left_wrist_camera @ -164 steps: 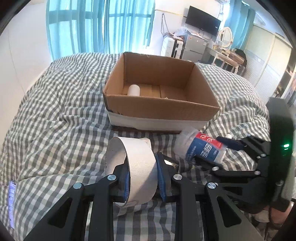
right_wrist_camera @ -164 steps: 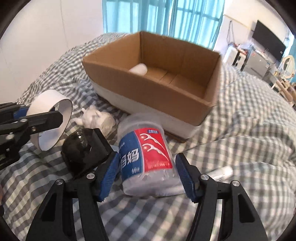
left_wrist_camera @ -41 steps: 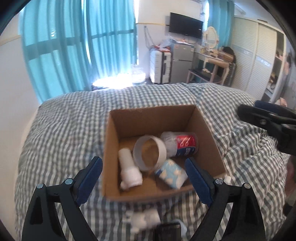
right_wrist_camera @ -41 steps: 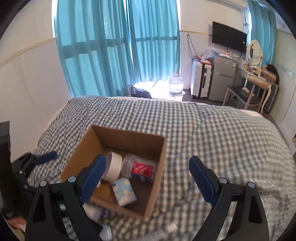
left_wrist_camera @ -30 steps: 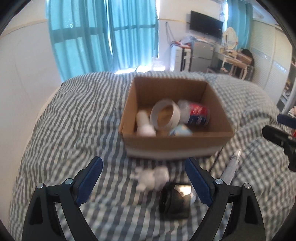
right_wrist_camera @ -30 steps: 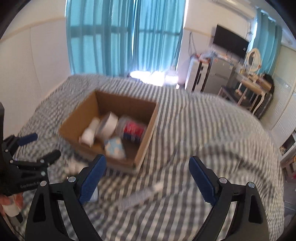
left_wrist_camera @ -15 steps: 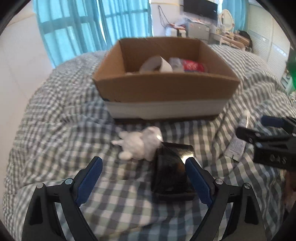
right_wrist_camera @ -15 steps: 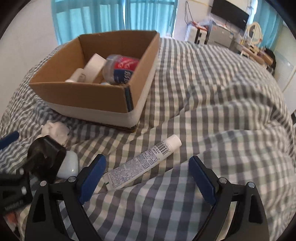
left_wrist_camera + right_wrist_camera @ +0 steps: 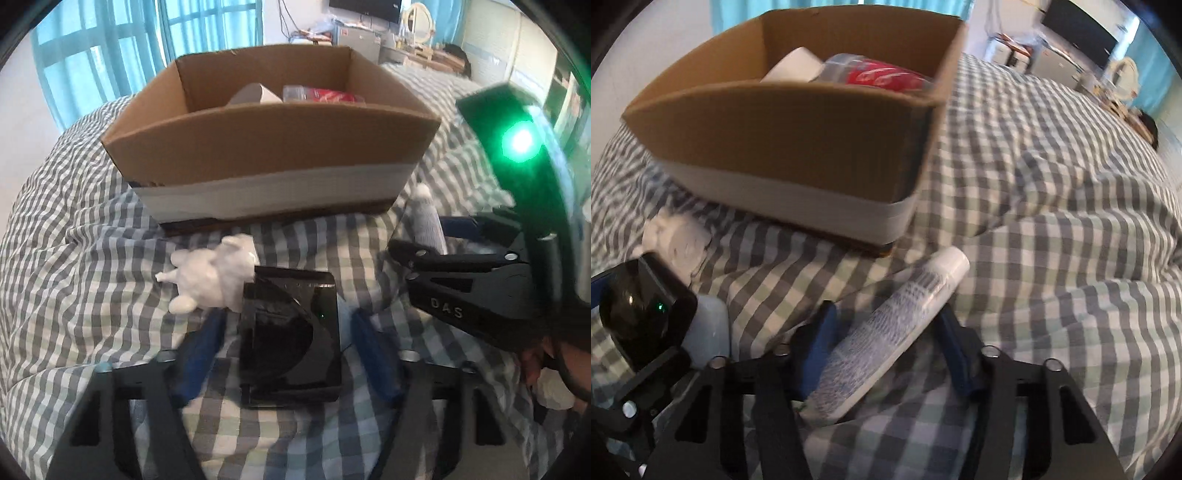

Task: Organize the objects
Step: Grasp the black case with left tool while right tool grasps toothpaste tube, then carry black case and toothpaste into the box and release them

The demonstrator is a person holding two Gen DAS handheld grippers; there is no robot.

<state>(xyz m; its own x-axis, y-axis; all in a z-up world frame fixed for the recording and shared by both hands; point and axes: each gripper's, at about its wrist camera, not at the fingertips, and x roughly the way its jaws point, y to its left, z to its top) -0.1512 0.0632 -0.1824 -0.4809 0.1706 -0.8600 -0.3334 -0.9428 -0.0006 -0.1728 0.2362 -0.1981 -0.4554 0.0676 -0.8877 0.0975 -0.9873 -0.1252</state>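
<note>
2 tongs spread wide: left tongs [image 9: 286, 345] straddle black box [image 9: 290, 336]; right tongs [image 9: 888, 343] straddle tube [image 9: 897, 332].

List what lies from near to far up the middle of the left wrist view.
Black box → white toy → cardboard box → curtains.

The bed [image 9: 74, 229] has a grey checked cover. On it stand a cardboard box [image 9: 266, 155], a white toy [image 9: 210, 273], a black device [image 9: 291, 332] and a tube [image 9: 897, 325] (lying just beside the box).
</note>
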